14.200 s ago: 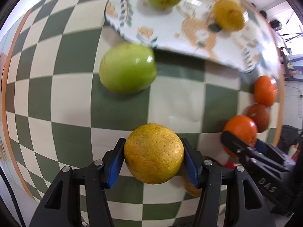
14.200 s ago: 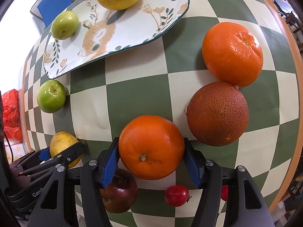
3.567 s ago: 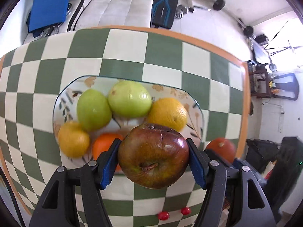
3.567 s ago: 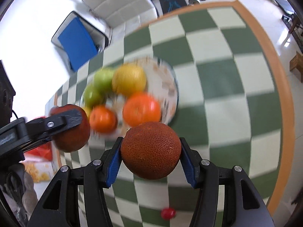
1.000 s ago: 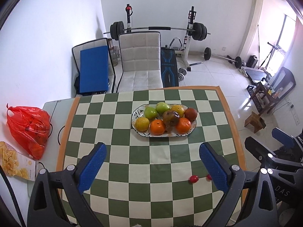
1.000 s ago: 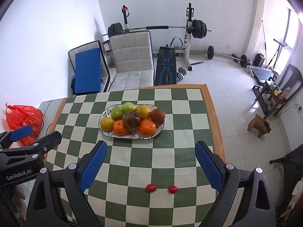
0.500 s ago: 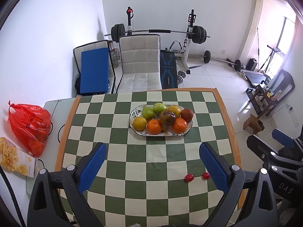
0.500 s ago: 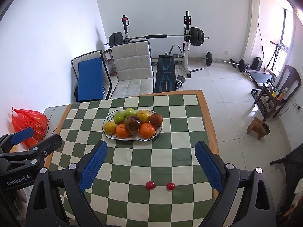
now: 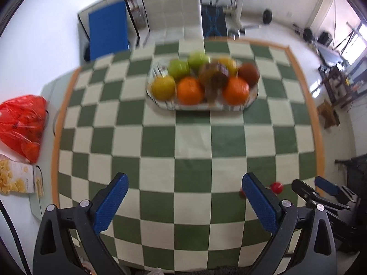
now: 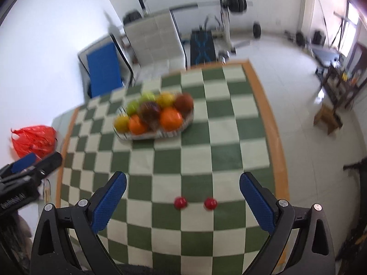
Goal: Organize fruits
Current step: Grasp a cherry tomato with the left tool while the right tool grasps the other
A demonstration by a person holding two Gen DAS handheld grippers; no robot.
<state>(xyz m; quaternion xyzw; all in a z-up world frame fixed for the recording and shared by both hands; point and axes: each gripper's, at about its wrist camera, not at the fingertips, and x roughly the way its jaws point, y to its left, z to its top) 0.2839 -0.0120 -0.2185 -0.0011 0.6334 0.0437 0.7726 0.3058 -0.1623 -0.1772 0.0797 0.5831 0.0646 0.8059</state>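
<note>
An oval patterned plate (image 9: 183,107) (image 10: 160,135) on the green-and-cream checkered table holds several piled fruits: green apples, yellow citrus, oranges (image 9: 190,90), a dark apple and a reddish-brown one. Two small red fruits (image 10: 180,202) (image 10: 210,203) lie on the cloth near the front; in the left wrist view one (image 9: 277,187) shows beside my right finger. My left gripper (image 9: 183,191) hangs open above the cloth with nothing in it. My right gripper (image 10: 182,190) is wide, its jaws opening further, with nothing pressed between them; the red fruits lie far below it.
A red plastic bag (image 9: 21,123) and a snack packet (image 9: 13,180) lie off the table's left side. A white chair (image 9: 170,6), a blue board (image 9: 107,31) and a weight bench stand behind. The table's orange border (image 10: 273,128) runs close on the right.
Both views have dropped toward the table and tipped down, so the plate and cloth look larger and blurred. The right jaws stand slightly wider. The fruits have not moved.
</note>
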